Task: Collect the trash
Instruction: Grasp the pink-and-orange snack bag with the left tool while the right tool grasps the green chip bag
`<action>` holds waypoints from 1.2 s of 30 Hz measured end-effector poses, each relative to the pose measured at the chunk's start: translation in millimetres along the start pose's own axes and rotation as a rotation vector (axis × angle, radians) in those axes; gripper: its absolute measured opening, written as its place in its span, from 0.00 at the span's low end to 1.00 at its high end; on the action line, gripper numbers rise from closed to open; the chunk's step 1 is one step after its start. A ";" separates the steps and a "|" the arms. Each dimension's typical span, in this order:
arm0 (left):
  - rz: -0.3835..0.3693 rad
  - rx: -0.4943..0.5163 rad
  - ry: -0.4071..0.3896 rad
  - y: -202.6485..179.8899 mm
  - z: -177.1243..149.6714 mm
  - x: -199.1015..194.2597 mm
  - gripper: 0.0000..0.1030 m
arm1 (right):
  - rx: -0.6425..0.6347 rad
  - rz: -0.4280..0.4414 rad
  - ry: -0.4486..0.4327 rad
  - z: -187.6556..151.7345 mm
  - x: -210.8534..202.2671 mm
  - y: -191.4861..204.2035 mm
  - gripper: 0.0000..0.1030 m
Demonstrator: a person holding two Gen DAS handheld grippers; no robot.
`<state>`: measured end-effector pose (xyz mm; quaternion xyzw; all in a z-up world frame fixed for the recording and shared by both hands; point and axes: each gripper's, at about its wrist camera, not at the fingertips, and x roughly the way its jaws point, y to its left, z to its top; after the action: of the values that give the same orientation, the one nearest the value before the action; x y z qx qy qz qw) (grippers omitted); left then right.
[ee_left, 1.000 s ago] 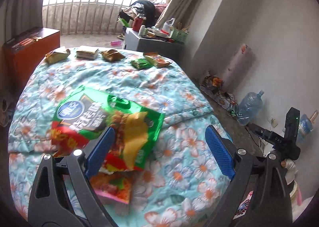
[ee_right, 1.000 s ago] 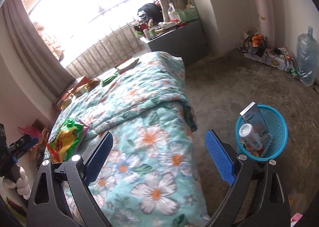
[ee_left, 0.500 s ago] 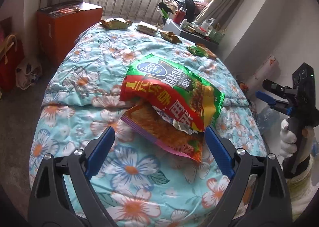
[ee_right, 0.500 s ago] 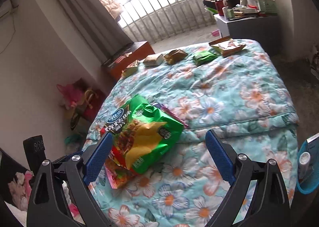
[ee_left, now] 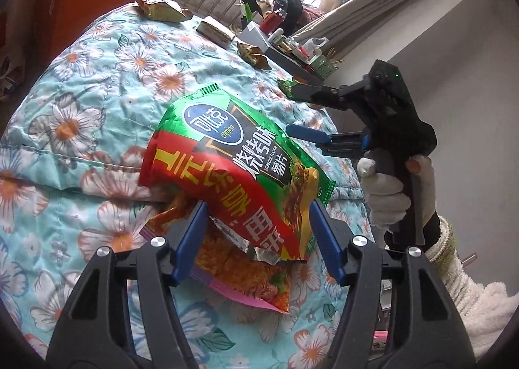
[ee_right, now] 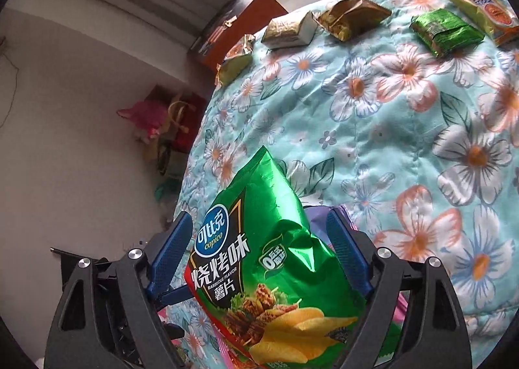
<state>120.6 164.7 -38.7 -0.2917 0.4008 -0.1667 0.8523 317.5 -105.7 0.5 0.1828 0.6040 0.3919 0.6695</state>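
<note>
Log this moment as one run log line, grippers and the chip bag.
left gripper: closing around green chip bag | right gripper: closing around same bag | bag on floral quilt, atop orange wrapper

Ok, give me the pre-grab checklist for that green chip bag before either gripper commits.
1. Green chip bag between left gripper pads: ok; jaws closing, not pressing yet.
2. Bag between right gripper pads: ok; jaws closing, grip not made.
3. Orange packet under the bag kept out of the left grip: cannot tell.
4. The two grippers apart from each other: ok.
5. Quilt clear of the pads: cannot tell.
6. Bin in view: not ok.
</note>
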 end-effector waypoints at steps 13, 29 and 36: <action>-0.028 0.053 -0.027 -16.1 18.0 19.0 0.51 | -0.031 0.004 0.034 -14.2 -23.1 -1.7 0.65; -0.179 0.211 0.135 -103.3 -8.2 72.4 0.77 | 0.334 -0.086 -0.342 -199.2 -164.8 -94.5 0.52; 0.186 0.230 0.002 -39.8 24.9 43.6 0.77 | 0.432 -0.062 -0.380 -232.9 -159.4 -121.3 0.52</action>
<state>165.2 120.4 -26.4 -0.1533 0.4054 -0.1322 0.8915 138.6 -353.7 -28.0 0.3727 0.5426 0.1924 0.7277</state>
